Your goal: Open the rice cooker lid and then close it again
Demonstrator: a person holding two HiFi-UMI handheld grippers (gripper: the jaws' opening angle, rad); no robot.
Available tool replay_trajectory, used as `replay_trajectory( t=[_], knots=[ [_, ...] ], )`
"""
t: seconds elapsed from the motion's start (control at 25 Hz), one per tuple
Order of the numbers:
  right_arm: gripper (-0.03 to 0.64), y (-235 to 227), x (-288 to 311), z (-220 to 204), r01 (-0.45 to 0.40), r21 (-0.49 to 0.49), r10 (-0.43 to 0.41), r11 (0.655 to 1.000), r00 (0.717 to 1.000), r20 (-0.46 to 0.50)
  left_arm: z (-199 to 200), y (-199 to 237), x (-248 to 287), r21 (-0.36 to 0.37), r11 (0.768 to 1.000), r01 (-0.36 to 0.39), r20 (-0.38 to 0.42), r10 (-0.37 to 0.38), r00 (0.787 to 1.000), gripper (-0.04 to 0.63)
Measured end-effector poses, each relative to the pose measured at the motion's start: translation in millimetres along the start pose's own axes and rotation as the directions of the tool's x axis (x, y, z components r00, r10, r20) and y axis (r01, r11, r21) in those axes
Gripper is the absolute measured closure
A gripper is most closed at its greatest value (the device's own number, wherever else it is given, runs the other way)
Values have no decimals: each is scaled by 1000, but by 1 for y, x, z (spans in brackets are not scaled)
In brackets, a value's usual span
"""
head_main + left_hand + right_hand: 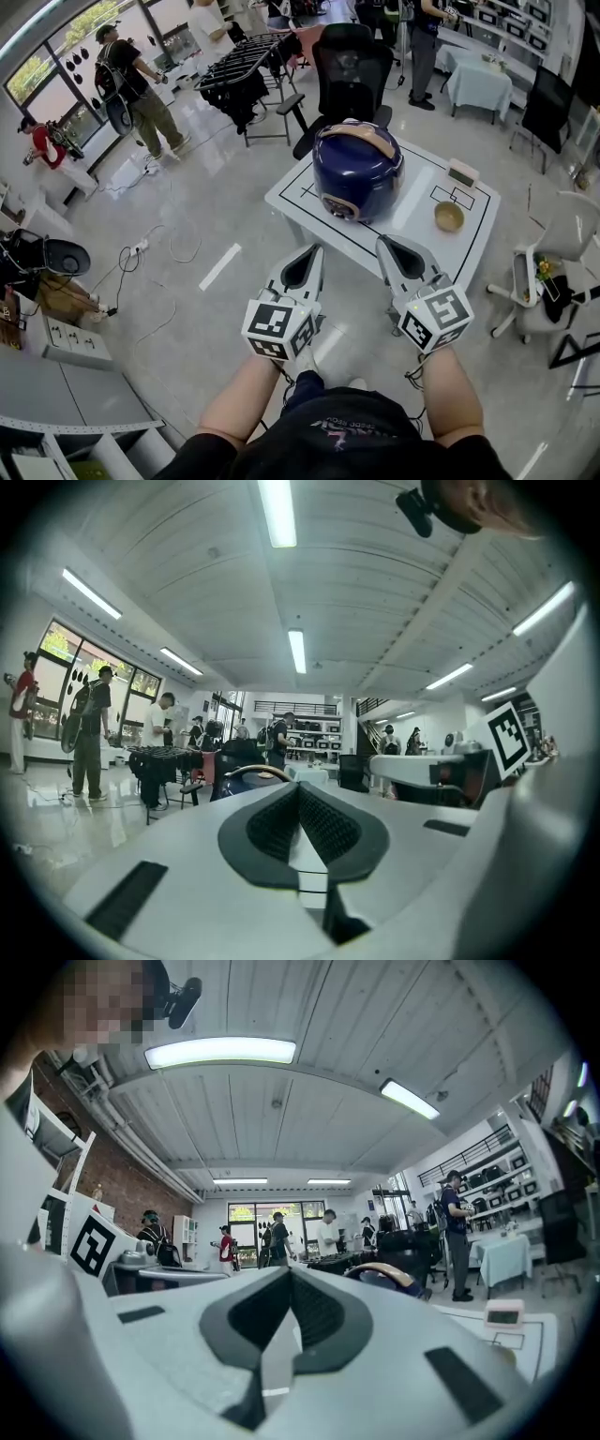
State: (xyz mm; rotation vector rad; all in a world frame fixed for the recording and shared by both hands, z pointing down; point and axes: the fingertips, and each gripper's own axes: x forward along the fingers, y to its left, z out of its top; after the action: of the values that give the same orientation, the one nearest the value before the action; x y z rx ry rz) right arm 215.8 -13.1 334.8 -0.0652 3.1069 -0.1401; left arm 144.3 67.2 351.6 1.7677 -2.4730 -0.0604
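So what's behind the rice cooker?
A black office chair stands behind the rice cooker, past the far edge of the table. The rice cooker hides its seat.

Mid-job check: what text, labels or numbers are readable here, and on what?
No readable text anywhere.
shirt print: too blurred to read.
rice cooker: no legible label.
left claw, right claw: cubes bear square markers only, no letters.
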Motion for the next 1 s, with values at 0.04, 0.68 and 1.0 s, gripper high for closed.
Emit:
replay_trajectory(
  t=[0.04,0.68,1.0],
  knots=[
    [612,1,3,0,-5,3,5,1000,1000,2,1,4,0,1,1000,-3,3,3,1000,592],
    [382,-21,79,20,158,-35,-156,987,986,54,12,94,27,22,997,73,2,-73,997,287],
    [383,-18,130,16,211,-59,-209,976,977,37,20,147,48,2,993,121,24,-121,992,287]
  ],
)
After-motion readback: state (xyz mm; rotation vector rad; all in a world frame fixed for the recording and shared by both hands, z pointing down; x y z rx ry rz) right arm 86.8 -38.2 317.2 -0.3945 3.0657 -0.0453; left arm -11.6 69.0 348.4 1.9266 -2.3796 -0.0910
